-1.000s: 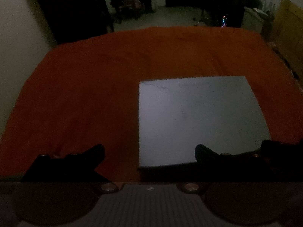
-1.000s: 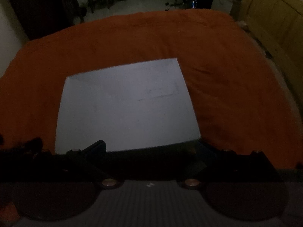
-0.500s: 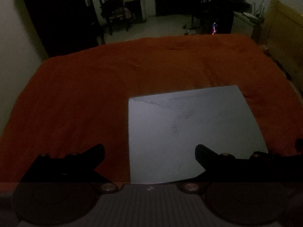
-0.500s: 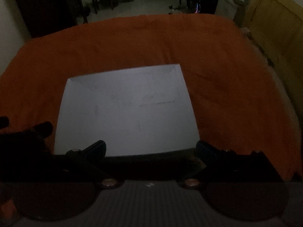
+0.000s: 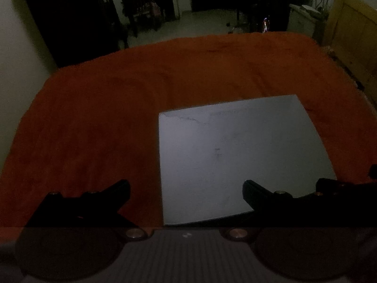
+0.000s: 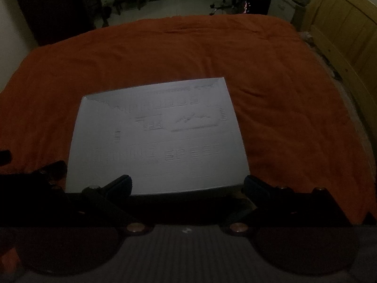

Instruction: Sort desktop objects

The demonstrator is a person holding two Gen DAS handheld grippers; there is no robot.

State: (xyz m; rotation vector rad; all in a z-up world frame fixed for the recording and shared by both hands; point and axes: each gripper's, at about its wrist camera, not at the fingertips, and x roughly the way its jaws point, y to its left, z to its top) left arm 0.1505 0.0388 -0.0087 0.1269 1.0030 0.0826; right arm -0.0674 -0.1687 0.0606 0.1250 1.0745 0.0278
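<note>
A flat white sheet-like box point(image 5: 238, 155) with faint embossed lettering lies on the orange cloth point(image 5: 106, 118); it also shows in the right wrist view point(image 6: 157, 136). My left gripper point(image 5: 186, 193) is open and empty, its fingers straddling the box's near left edge. My right gripper point(image 6: 187, 185) is open and empty at the box's near edge. The left gripper's fingers point(image 6: 51, 169) show at the left of the right wrist view. No other desktop objects are visible.
The orange cloth point(image 6: 282, 82) covers a wide bed-like surface. A wooden headboard point(image 6: 341, 28) stands on the right. A chair point(image 5: 139, 7) and dark furniture stand beyond the far edge. The room is dim.
Both grippers have pulled back and tilted up slightly, so the far room shows more. The box stays put. Both grippers stay open.
</note>
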